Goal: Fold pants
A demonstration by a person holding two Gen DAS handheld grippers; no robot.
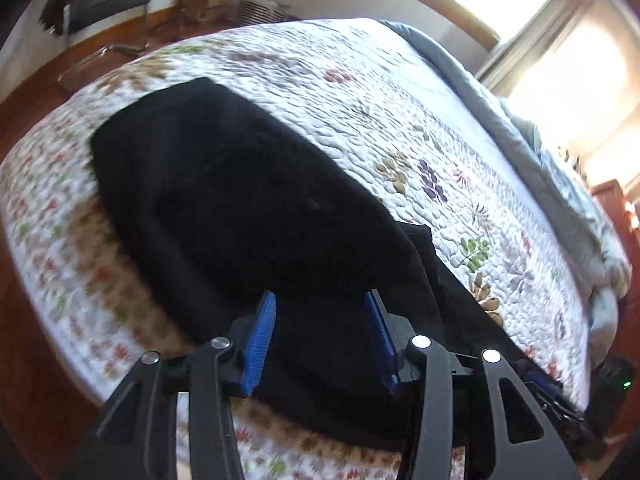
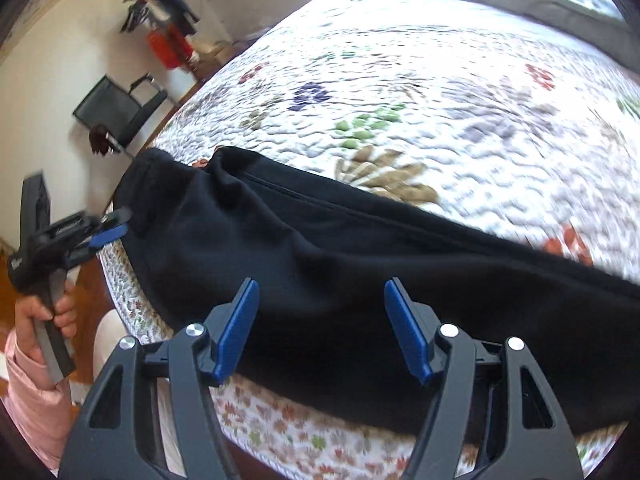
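Observation:
The black pants (image 1: 240, 200) lie lengthwise on the floral quilt, close to the bed's near edge. In the right wrist view the pants (image 2: 320, 260) run from a waistband end at the left to the right edge of the frame. My left gripper (image 1: 320, 300) hovers over the dark cloth with its blue pads (image 1: 260, 340) apart and nothing pinched. The same left gripper (image 2: 108, 228) shows in the right wrist view at the pants' left end, held by a hand in a pink sleeve. My right gripper (image 2: 322, 286) is open above the middle of the pants, its pads (image 2: 408, 332) clear of the fabric.
The white quilt (image 2: 440, 100) with leaf print covers the bed. A grey duvet (image 1: 520, 132) is bunched at the far side. A dark chair (image 2: 120, 112) and a red object (image 2: 168, 46) stand by the wall on the wooden floor (image 1: 24, 340). Bright windows (image 1: 560, 60) glare.

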